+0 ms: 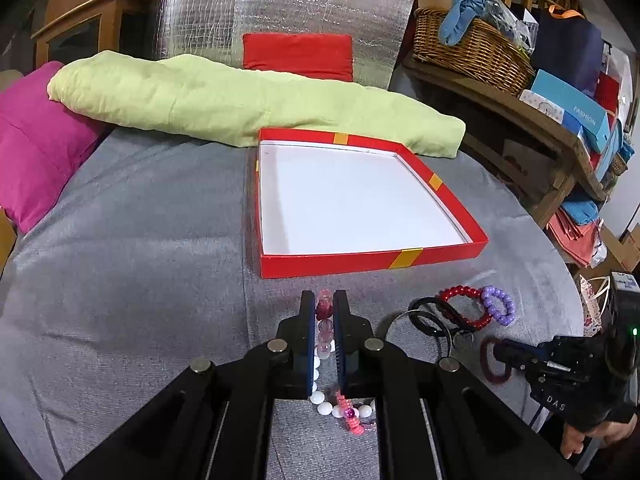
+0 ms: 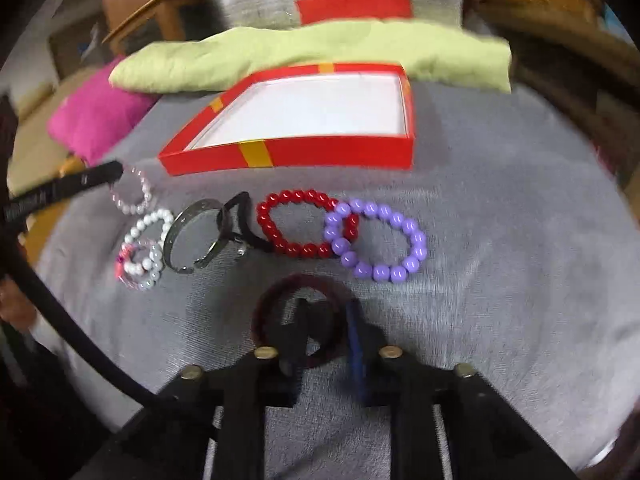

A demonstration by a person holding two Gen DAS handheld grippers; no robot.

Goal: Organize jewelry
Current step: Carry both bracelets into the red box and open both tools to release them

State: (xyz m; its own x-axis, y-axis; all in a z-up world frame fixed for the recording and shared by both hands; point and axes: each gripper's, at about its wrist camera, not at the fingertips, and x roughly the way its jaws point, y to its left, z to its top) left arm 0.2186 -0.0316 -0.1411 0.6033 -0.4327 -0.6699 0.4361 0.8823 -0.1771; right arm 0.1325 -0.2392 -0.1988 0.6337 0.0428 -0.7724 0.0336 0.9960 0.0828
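Your left gripper (image 1: 324, 304) had its jaws narrowed onto the translucent pink beaded bracelet (image 1: 324, 328), which stood pinched between the blue pads, just in front of the shallow red cardboard box with yellow bands (image 1: 372, 258). Your right gripper (image 2: 326, 312) had its jaws parted around the rim of the dark maroon ring-shaped bangle (image 2: 272, 300), well in front of the box; whether the pads were touching it cannot be told through the blur. Between that bangle and the box lay the glossy red beaded bracelet (image 2: 306, 196), overlapped by the purple beaded bracelet (image 2: 416, 236). The box rested on the grey fabric surface (image 1: 140, 240).
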